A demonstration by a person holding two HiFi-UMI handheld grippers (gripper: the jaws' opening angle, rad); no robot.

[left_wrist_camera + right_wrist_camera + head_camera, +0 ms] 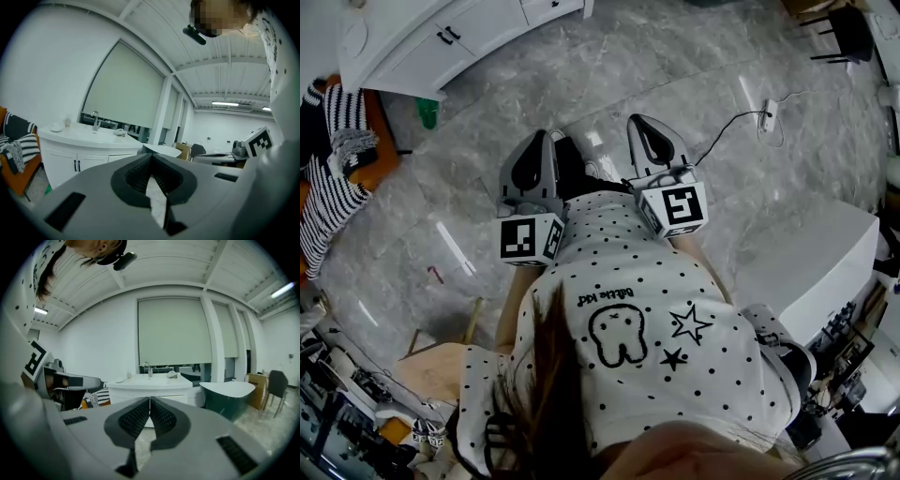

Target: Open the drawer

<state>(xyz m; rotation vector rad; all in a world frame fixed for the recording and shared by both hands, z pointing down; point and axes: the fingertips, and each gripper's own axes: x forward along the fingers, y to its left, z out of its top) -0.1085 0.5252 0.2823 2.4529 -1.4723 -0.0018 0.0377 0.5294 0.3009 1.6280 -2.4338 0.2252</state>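
The white vanity cabinet with black handles stands at the far left across the marble floor; its drawer fronts are flush with the cabinet face. The same cabinet shows in the left gripper view, and the vanity cabinet sits straight ahead in the right gripper view, with a tap on top. My left gripper and right gripper are held side by side in front of the person's body, far from the cabinet. The left gripper has its jaws shut on nothing. The right gripper is also shut and empty.
A striped cloth lies over an orange chair at the left. A white box stands at the right, and a power strip with a cable lies on the floor beyond it. A dark bathtub is right of the vanity.
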